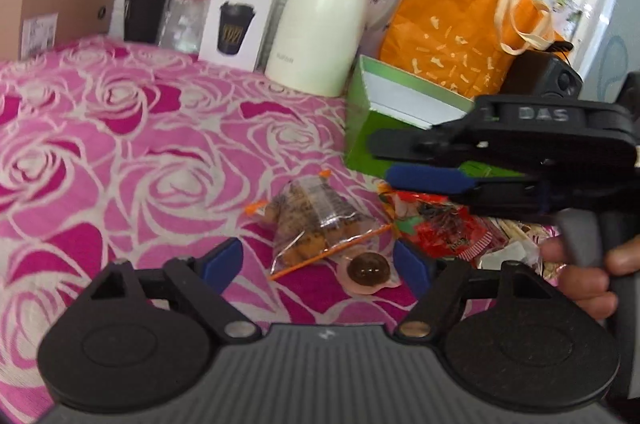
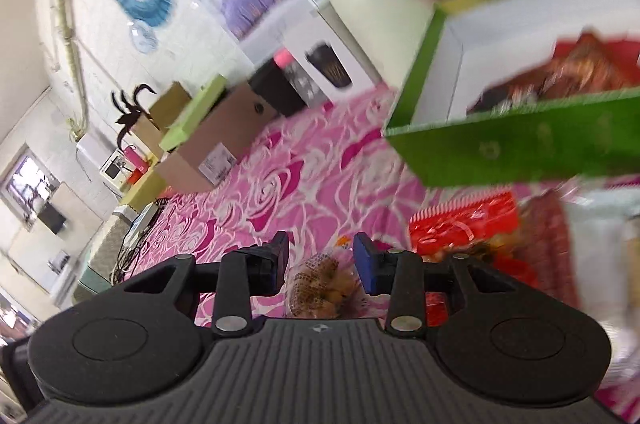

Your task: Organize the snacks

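Your left gripper (image 1: pixel 318 260) hangs with its jaws spread and empty on either side of the clear packet of brown snacks (image 1: pixel 316 220) lying on the rose-patterned cloth (image 1: pixel 120 152). Your right gripper (image 2: pixel 322 258) also stands parted with nothing pinched, just above the same packet. The green box (image 1: pixel 360 136) sits open-topped beside the cream flask (image 1: pixel 324 20), likely as the snacks' destination. Red packets (image 1: pixel 444 224) crowd the box's near wall; the cloth toward the cardboard carton (image 1: pixel 60 12) lies bare.
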`<state>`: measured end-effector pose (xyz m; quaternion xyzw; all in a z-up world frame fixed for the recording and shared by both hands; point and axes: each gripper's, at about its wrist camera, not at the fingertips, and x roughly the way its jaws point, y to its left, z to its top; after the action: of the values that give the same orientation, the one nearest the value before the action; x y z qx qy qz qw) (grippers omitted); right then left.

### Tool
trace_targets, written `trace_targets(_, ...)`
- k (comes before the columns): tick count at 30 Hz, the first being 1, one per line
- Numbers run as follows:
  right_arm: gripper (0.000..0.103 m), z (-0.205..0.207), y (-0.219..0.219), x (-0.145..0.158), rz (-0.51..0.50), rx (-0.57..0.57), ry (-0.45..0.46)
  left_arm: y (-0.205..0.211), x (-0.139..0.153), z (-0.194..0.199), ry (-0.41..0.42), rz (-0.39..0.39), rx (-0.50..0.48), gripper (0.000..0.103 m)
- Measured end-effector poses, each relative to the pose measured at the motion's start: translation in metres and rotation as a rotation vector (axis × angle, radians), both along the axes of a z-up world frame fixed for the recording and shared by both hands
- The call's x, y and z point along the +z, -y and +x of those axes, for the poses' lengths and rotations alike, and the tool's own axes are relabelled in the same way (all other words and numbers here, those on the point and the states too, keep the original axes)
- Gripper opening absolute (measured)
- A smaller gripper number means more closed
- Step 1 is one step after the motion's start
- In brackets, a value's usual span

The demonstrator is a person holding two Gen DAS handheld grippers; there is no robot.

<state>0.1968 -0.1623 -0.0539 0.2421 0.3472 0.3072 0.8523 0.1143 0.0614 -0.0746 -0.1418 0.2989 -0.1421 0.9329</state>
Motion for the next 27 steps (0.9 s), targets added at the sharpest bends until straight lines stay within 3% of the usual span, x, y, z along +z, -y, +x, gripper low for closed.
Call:
trace_targets(4, 0.067, 0.011, -0.014, -0.012, -0.014, 0.012, -0.053, -0.005, -0.005, 0.006, -0.018, -0.016, 0.005, 0.075)
trace_targets(8, 0.088, 0.01, -0.029, -0.011, -0.069, 0.082, -0.017, -0.005, -0.006, 0.011, -0.014, -0.034, 0.001, 0.072)
trace_targets(10, 0.085, 0.01, -0.036, -0.011, -0.102, 0.122, -0.009, -0.005, -0.007, 0.012, -0.012, -0.052, -0.01, 0.067)
trace_targets(12, 0.071, 0.01, -0.041, -0.016, -0.131, 0.127, -0.033, -0.004, -0.007, 0.011, -0.006, -0.059, -0.013, 0.052)
trace_targets(14, 0.068, 0.009, -0.038, -0.02, -0.109, 0.118, -0.032, -0.004, -0.008, 0.011, -0.006, -0.066, -0.018, 0.043)
trace_targets(27, 0.064, -0.022, -0.012, 0.004, -0.022, 0.034, 0.065, 0.016, 0.022, -0.011, 0.101, -0.02, -0.086, 0.04)
